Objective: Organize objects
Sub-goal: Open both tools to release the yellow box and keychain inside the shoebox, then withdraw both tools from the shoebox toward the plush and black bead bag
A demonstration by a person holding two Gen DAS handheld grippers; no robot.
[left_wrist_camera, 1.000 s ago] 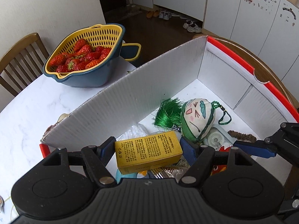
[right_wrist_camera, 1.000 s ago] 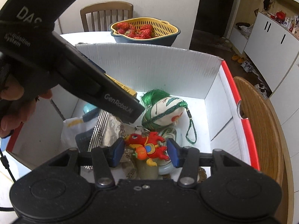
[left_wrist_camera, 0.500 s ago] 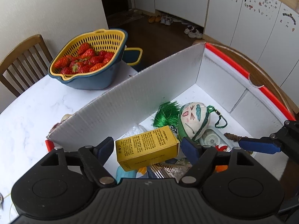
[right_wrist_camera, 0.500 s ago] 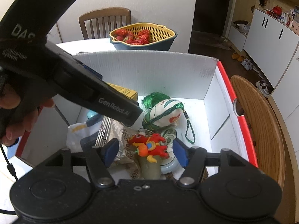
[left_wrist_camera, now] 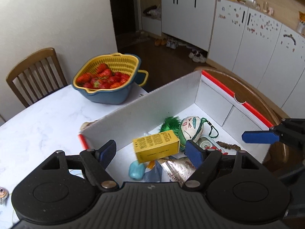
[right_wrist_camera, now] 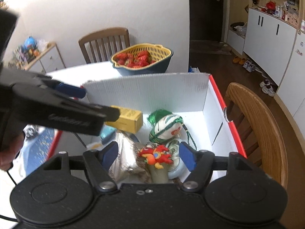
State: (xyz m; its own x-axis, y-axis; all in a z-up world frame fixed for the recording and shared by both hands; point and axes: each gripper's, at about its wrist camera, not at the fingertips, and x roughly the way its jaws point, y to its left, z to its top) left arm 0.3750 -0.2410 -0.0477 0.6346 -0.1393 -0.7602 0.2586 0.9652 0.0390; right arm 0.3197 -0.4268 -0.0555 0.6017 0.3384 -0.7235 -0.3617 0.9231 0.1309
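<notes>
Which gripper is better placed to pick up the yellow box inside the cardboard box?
Left, probably. The left gripper is open with the yellow box between its fingers, untouched. The right gripper is also open, but it frames the red toy, nearer the box's red-edged side.

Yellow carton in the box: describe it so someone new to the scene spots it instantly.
Find the white cardboard box with red rims on the marble table. Inside, near its long wall, the yellow carton lies on its side beside a green-tasselled sachet. It is the only rectangular, black-printed yellow item there.
</notes>
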